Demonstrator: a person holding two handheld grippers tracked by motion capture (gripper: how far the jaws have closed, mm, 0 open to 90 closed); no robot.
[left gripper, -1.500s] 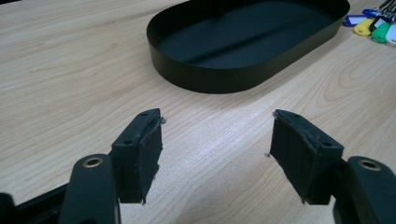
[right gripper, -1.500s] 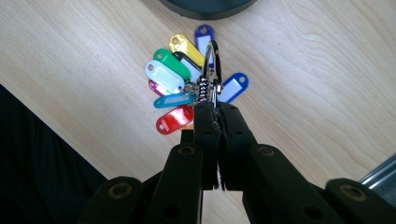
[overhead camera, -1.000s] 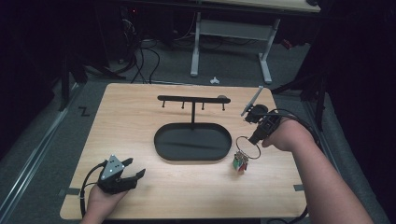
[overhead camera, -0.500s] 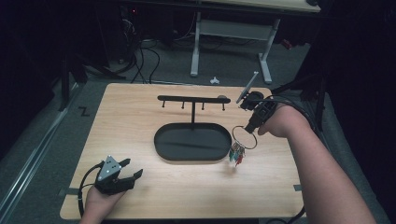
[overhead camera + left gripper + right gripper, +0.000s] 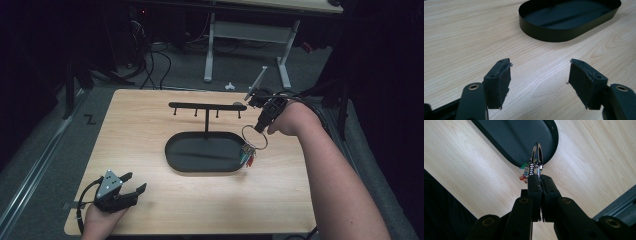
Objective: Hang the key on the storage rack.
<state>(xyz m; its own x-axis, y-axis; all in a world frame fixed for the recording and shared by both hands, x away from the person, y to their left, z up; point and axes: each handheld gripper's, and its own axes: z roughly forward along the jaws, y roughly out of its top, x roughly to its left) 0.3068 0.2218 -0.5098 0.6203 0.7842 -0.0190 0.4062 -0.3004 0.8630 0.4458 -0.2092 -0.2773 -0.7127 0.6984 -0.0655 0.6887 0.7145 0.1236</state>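
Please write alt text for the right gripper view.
The right claw is shut on a metal ring with small coloured charms hanging from it, over the rim of a black oval tray on a wooden table.

We are counting one black oval tray (image 5: 200, 161) at the table's (image 5: 150, 200) centre, one hook rack (image 5: 207, 106) rising behind the tray with four pegs, one key ring (image 5: 254, 136) at the tray's right end, and two grippers: the left gripper (image 5: 131, 186) and the right gripper (image 5: 259, 127).
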